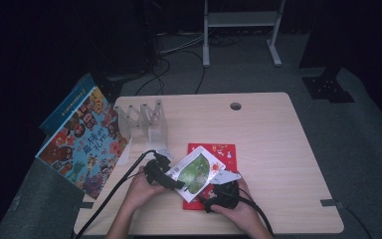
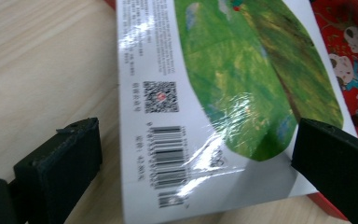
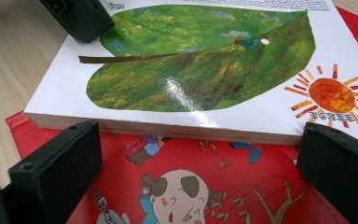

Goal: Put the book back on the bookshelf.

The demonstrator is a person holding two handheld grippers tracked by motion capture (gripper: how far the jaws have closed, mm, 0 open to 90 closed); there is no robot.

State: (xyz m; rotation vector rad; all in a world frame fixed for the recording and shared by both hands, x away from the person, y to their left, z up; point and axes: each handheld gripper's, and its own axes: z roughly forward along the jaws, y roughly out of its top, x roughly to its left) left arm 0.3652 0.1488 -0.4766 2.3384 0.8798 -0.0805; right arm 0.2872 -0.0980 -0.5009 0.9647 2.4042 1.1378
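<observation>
A white picture book (image 1: 195,172) with a green leaf on its cover lies askew on a red picture book (image 1: 225,149) near the table's front edge. My left gripper (image 1: 175,182) is open at the white book's left corner, and the barcode end (image 2: 168,163) lies between its jaws. My right gripper (image 1: 218,192) is open at the front right. It sits low over the red book (image 3: 186,191), facing the white book's thick near edge (image 3: 168,128). In the right gripper view, one black jaw of the left gripper rests at the white book's far corner.
A clear acrylic book stand (image 1: 144,122) stands at the table's back left. A large colourful book (image 1: 82,142) leans over the left table edge, with a blue book (image 1: 64,104) behind it. A cable hole (image 1: 236,106) sits near the back edge. Bare wood (image 1: 278,149) spreads to the right.
</observation>
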